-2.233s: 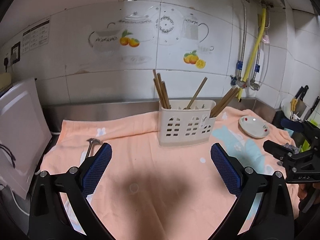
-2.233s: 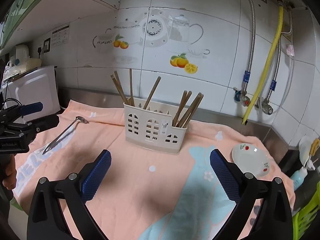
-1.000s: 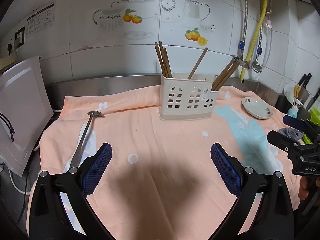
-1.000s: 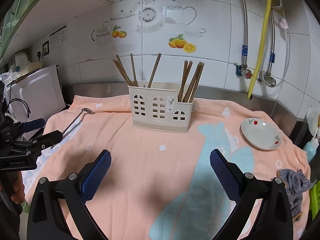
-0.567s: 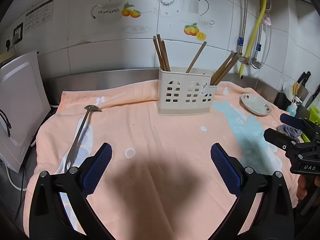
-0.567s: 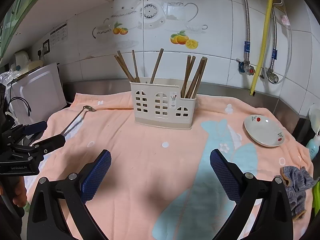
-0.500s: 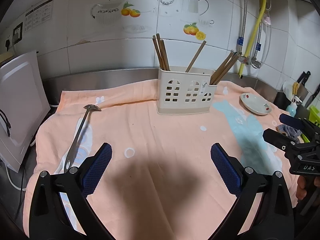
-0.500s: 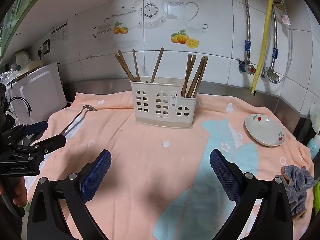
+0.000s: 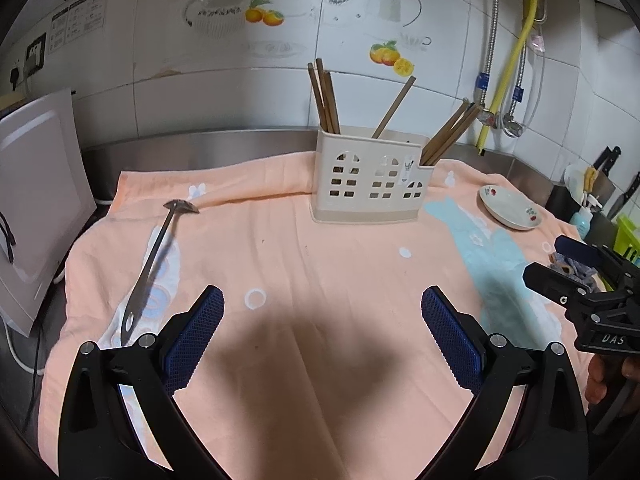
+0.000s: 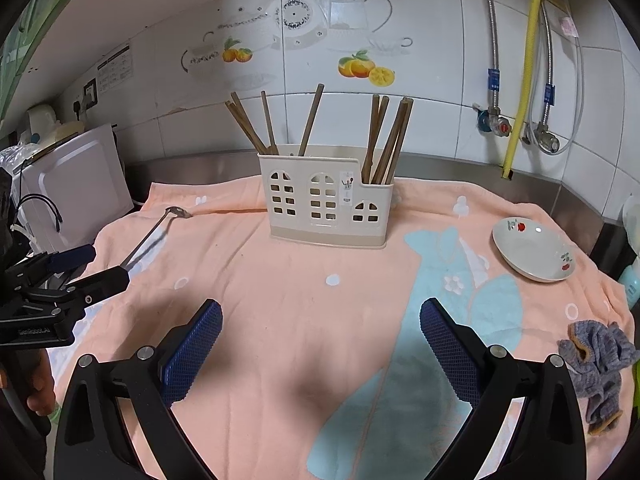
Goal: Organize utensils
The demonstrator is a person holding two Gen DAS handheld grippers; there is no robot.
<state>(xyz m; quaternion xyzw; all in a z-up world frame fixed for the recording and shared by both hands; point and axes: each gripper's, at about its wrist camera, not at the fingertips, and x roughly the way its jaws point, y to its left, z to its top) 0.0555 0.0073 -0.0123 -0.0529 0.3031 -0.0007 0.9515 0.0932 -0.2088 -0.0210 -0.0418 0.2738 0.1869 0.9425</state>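
Note:
A cream utensil holder (image 9: 370,184) stands at the back of the peach cloth and holds several wooden chopsticks (image 9: 326,100). It also shows in the right wrist view (image 10: 326,208). A metal ladle (image 9: 154,258) lies on the cloth at the left, its bowl end toward the wall; it shows in the right wrist view (image 10: 150,236) too. My left gripper (image 9: 322,330) is open and empty above the near cloth, its left finger close to the ladle's handle end. My right gripper (image 10: 320,338) is open and empty over the cloth's front middle.
A small white dish (image 10: 534,254) sits on the cloth at the right. A grey rag (image 10: 598,364) lies at the right front edge. A white appliance (image 9: 36,196) stands at the left. Pipes and taps (image 10: 516,80) run down the tiled wall.
Both grippers have pulled back from the holder and dropped a little, so the holder looks farther away. The ladle and dish lie where they were. Both grippers stayed open.

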